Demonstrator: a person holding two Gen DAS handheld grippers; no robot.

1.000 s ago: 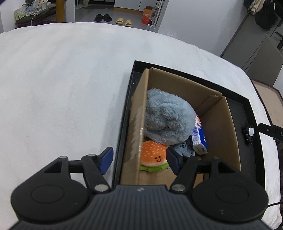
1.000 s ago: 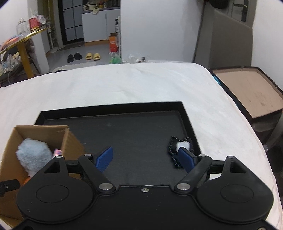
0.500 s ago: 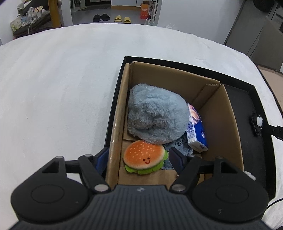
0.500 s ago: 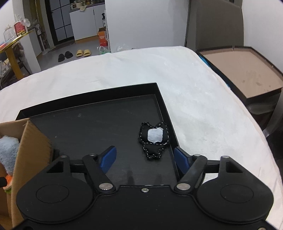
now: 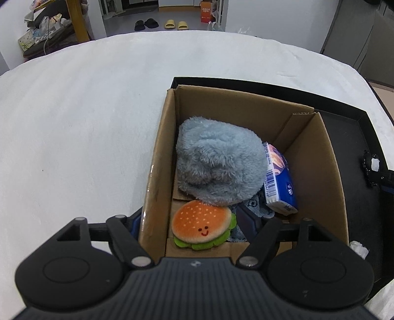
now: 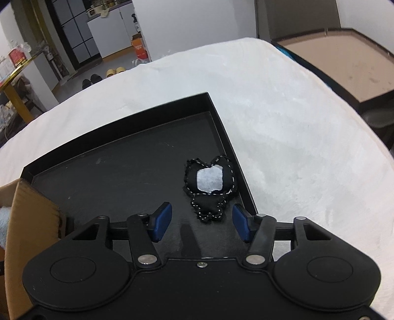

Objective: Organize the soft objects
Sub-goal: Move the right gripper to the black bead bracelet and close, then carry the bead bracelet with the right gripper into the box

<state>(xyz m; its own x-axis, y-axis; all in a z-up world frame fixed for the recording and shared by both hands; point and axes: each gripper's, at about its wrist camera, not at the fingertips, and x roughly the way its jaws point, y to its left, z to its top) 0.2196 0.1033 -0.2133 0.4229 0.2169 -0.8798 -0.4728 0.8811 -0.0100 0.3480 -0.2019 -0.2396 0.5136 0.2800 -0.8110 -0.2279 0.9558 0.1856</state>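
left gripper point(image 5: 194, 221) spread wide, straddling the near left wall of box point(image 5: 157, 172): left finger outside, mostly hidden behind the cardboard, right finger inside, grasping nothing

inside box: burger plush point(image 5: 203, 227) at the near left corner, between the fingers, touching neither; blue fleece point(image 5: 219, 163) just beyond, overlapping the burger's far edge; tissue pack point(image 5: 279, 181) leaning against the fleece's right side; scrap of blue patterned cloth point(image 5: 256, 205) under the fleece, beside the right finger

box standing at the left end of black tray point(image 6: 138, 157), tray on white cover point(image 6: 295, 137)

right gripper point(image 6: 202, 221) released, blue pads point(image 6: 162, 220) well apart, low over the tray floor

black heart pouch point(image 6: 210, 187) with white patch and dotted stitching, flat on the tray near the right rim, just beyond the pads, lower tip reaching between them, touching neither

same pouch at far right in the left wrist view point(image 5: 371, 169), outside the box

slippers point(image 5: 176, 24) on the floor far behind
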